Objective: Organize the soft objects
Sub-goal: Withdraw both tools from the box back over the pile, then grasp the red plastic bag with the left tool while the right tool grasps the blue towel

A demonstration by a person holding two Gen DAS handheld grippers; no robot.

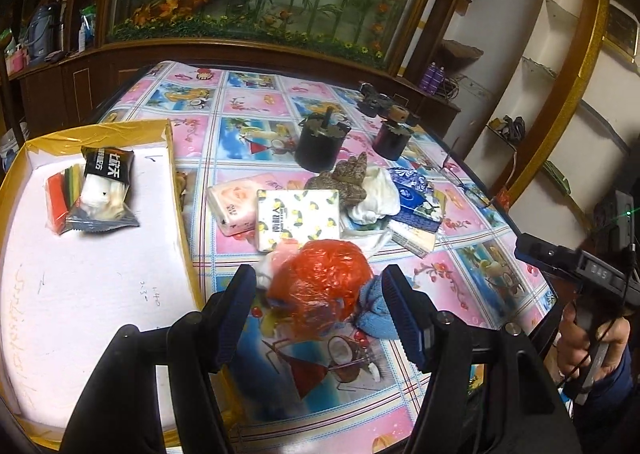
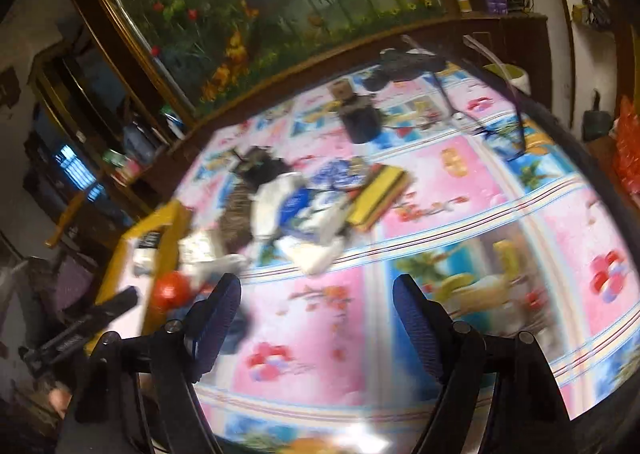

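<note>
The left tool hangs half open around one red plastic bag on the counter, pads apart from it. The right tool gapes empty. Two packets lie in one box; two dark cups stand beyond.

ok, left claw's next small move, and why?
Probably close the left claw on the crumpled red plastic bag. The bag lies between its blue ribbed fingers, which look short of squeezing it, and the yellow-rimmed white tray to the left already holds packets. The right claw is open and empty.
</note>
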